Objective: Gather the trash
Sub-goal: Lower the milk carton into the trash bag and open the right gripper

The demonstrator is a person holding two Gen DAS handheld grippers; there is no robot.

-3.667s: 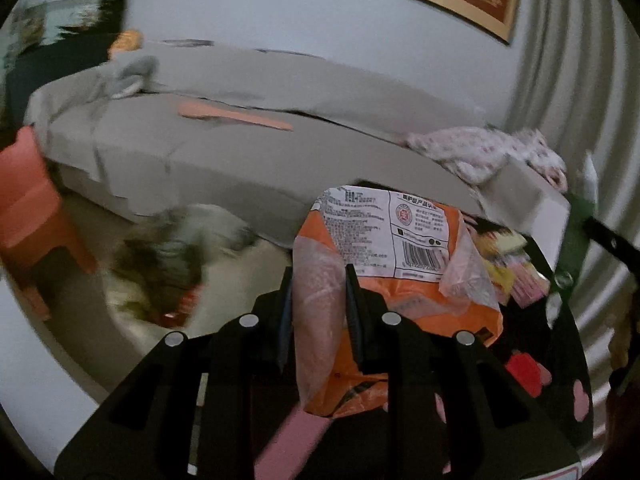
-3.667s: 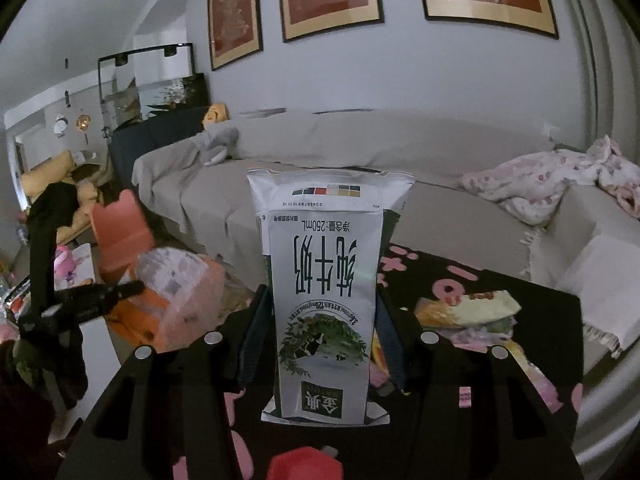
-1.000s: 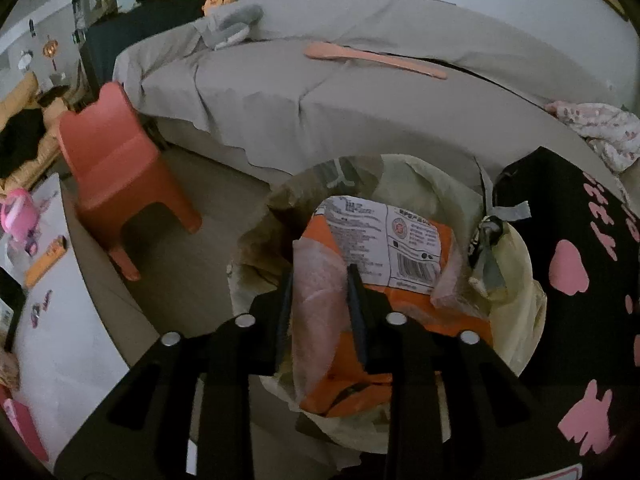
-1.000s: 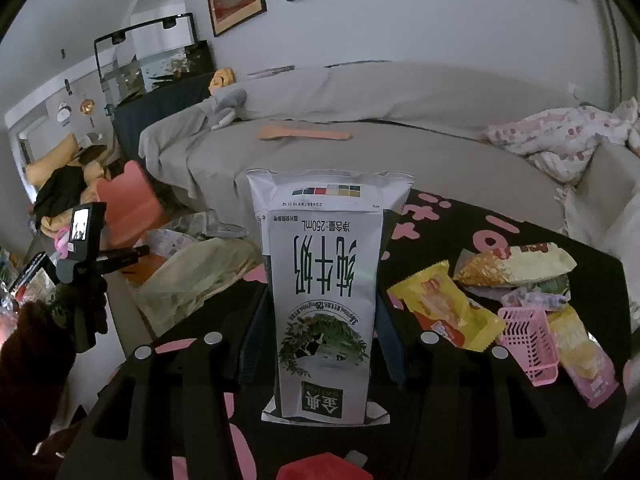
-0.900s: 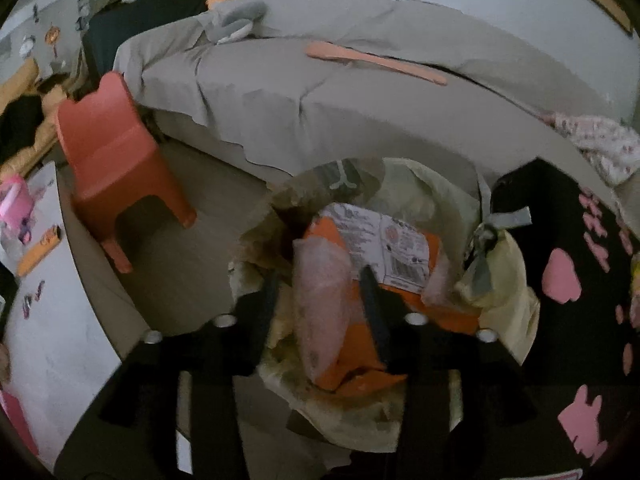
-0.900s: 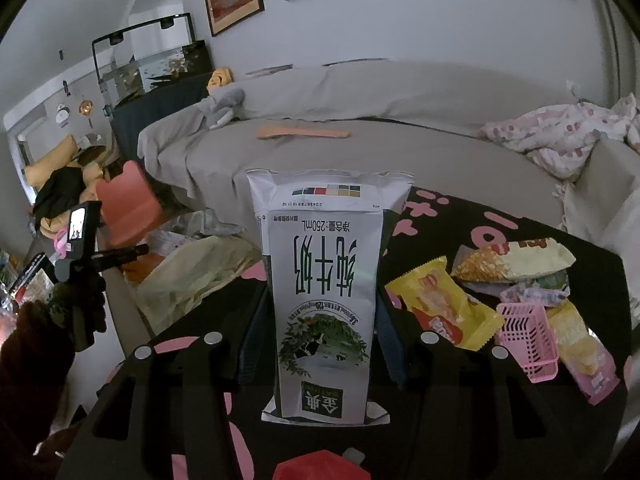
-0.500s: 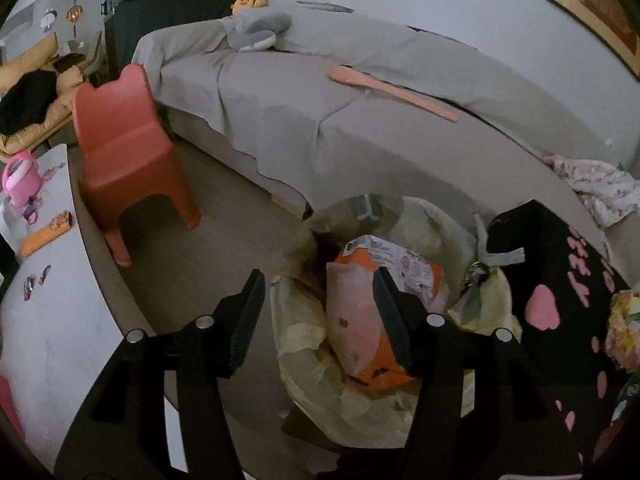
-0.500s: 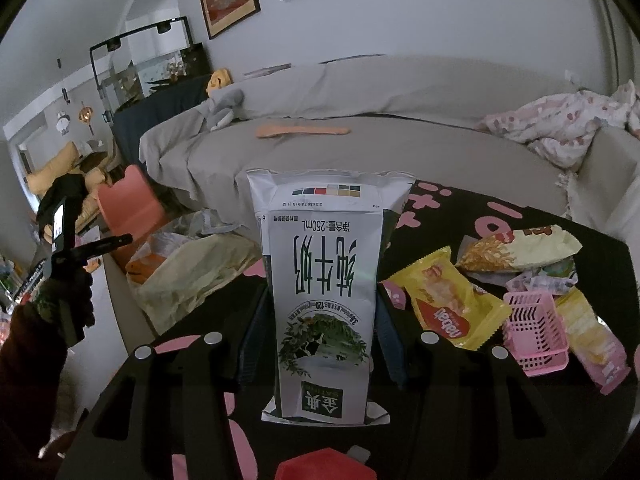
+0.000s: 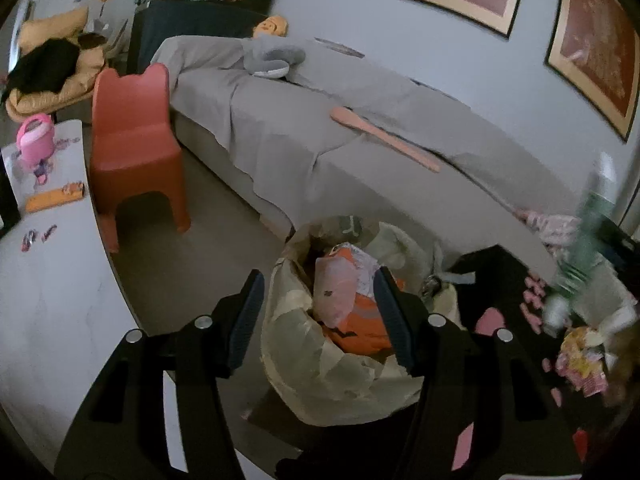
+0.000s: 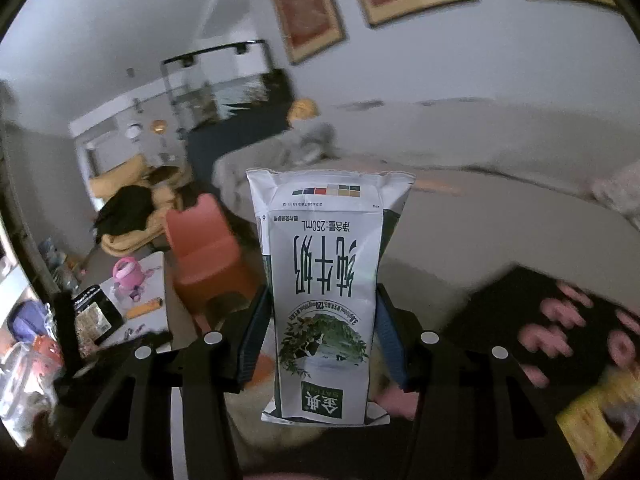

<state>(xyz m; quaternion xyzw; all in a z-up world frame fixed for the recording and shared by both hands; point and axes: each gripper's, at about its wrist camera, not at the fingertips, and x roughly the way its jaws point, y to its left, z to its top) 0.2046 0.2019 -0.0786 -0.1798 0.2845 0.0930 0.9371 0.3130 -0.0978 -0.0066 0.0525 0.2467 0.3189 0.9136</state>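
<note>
In the left wrist view my left gripper is open and empty, held above a pale yellow trash bag on the floor beside the black table. An orange snack packet lies inside the bag's mouth. In the right wrist view my right gripper is shut on a white and green milk carton, held upright. The same carton shows blurred at the right edge of the left wrist view.
A grey covered sofa runs behind the bag, with a pink paddle on it. An orange child's chair stands left of the bag. A white table with small toys is at the left. Snack wrappers lie on the black table.
My left gripper opened and let the orange snack packet drop into the trash bag, then rose. My right gripper swung left with the milk carton toward the bag.
</note>
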